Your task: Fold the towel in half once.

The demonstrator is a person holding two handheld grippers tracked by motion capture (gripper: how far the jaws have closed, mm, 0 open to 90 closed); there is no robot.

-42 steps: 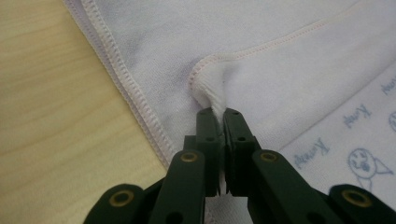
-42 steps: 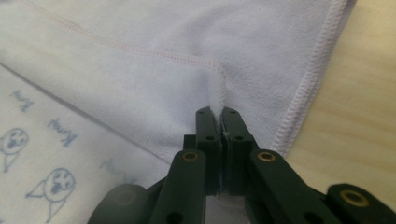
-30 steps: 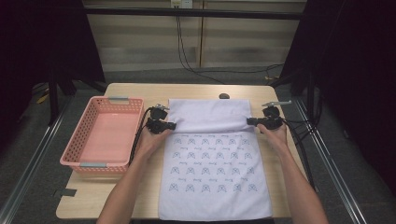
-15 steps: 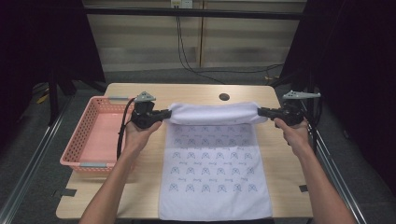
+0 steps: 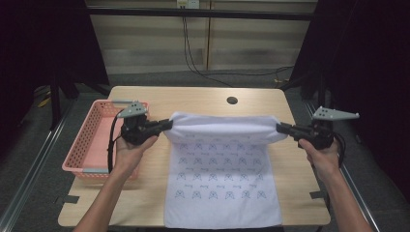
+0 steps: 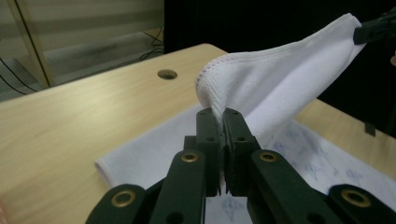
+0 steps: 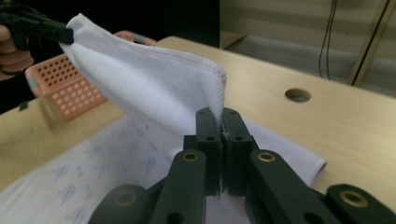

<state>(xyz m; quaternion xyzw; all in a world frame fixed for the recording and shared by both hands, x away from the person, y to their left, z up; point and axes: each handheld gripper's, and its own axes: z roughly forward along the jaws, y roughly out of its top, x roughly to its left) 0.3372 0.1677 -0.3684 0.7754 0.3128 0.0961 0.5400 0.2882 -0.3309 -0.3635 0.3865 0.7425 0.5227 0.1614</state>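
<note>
Overhead, white patterned towel [image 5: 220, 159], far edge lifted, corners clamped in both grippers' closed jaws.

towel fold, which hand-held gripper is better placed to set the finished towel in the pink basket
Left. The left hand-held gripper pinches the towel corner right beside the pink basket; the right hand-held gripper holds the corner at the table's far side.

left gripper [image 6: 223, 122]: clamped on towel corner | towel [image 6: 280, 79]: lifted off worktop [image 6: 70, 121] | far corner: held by other gripper [image 6: 376, 29]
</note>
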